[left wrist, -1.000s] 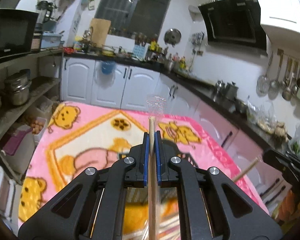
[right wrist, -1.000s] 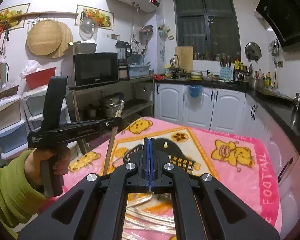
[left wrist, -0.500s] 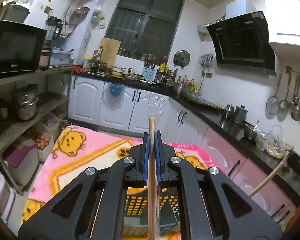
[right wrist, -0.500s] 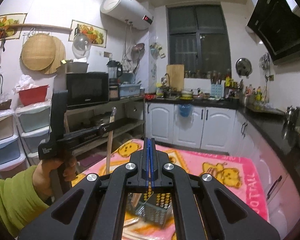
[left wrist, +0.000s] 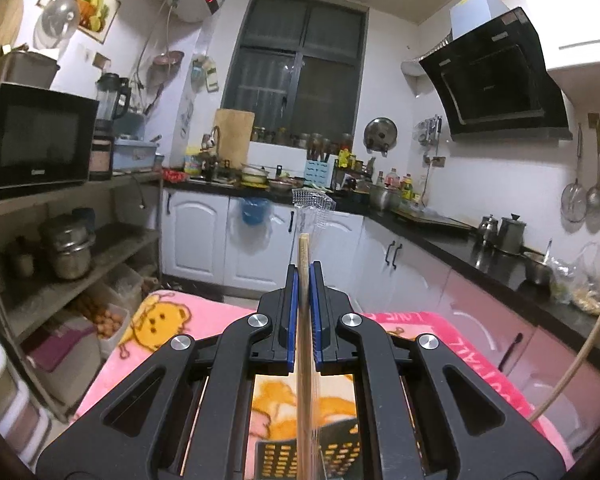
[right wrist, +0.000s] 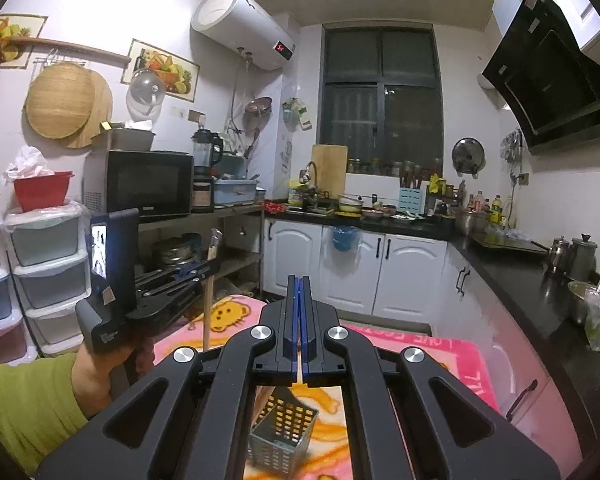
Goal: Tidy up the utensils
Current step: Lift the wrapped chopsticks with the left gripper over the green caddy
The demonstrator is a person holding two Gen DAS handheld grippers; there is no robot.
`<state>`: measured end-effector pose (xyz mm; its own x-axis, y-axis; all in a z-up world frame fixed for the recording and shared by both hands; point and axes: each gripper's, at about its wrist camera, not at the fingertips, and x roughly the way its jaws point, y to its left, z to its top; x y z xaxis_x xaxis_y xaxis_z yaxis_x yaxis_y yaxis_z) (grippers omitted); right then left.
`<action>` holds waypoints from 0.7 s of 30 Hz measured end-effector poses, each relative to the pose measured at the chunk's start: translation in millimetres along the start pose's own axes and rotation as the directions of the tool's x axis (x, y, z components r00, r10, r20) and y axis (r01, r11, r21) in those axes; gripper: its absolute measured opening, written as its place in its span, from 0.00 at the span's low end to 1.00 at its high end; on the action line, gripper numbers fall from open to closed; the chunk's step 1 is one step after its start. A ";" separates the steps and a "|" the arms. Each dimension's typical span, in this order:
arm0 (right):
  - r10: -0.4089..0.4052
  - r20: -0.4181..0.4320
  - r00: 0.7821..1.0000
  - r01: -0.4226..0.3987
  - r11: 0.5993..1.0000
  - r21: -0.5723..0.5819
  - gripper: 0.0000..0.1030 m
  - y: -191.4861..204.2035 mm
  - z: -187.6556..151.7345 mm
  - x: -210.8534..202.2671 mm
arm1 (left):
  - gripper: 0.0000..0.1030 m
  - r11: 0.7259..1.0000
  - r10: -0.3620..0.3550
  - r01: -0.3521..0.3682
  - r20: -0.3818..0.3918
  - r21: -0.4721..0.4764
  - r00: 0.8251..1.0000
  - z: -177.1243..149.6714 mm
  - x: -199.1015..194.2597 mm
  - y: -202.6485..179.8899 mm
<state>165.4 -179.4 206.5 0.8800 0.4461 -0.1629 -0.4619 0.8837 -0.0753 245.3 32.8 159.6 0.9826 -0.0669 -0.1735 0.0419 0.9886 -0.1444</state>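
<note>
My left gripper (left wrist: 304, 274) is shut on a wooden chopstick (left wrist: 303, 248) in a clear wrapper, which stands up between the jaws. In the right wrist view a hand in a green sleeve holds that left gripper (right wrist: 213, 266), and its chopstick (right wrist: 207, 312) hangs down below it. My right gripper (right wrist: 300, 280) is shut, with a thin strip of wood (right wrist: 299, 376) between the pads. A second chopstick (left wrist: 576, 360) slants in at the right edge of the left wrist view. A perforated utensil basket (right wrist: 284, 436) lies tilted on the pink bear blanket (right wrist: 440, 356), below both grippers.
White cabinets (left wrist: 256, 240) and a black counter (left wrist: 500, 264) with pots run along the back and right. A shelf rack (left wrist: 60, 248) with a microwave and steel pots stands on the left, and plastic drawers (right wrist: 44, 264) beside it.
Both grippers have risen and tipped upward, so more wall and less blanket shows. The basket now sits beneath the jaws. Both grips are unchanged.
</note>
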 end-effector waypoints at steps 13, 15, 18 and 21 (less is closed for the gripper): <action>-0.024 -0.066 0.998 0.025 0.999 0.021 0.01 -5.8 -21.4 32.5 | 0.03 1.000 0.013 -0.012 -0.037 0.006 0.999 -35.0 27.3 6.1; -0.023 -0.077 0.997 0.025 0.999 0.028 0.01 -6.9 -25.5 36.1 | 0.03 1.000 0.011 -0.011 -0.048 0.004 0.999 -40.7 28.0 8.8; -0.027 -0.089 0.996 0.030 0.999 0.034 0.01 -7.0 -31.3 40.8 | 0.03 1.000 0.003 -0.003 -0.062 0.002 0.998 -47.8 28.9 10.6; -0.017 -0.103 0.995 0.023 0.998 0.050 0.01 -5.6 -36.9 45.3 | 0.03 1.000 0.000 0.000 -0.087 -0.001 0.996 -54.0 30.9 13.0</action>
<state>203.8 -169.4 163.3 0.8718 0.4138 -0.2621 -0.4359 0.8995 -0.0297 266.4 36.4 99.7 0.9630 -0.0788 -0.2577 0.0419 0.9885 -0.1456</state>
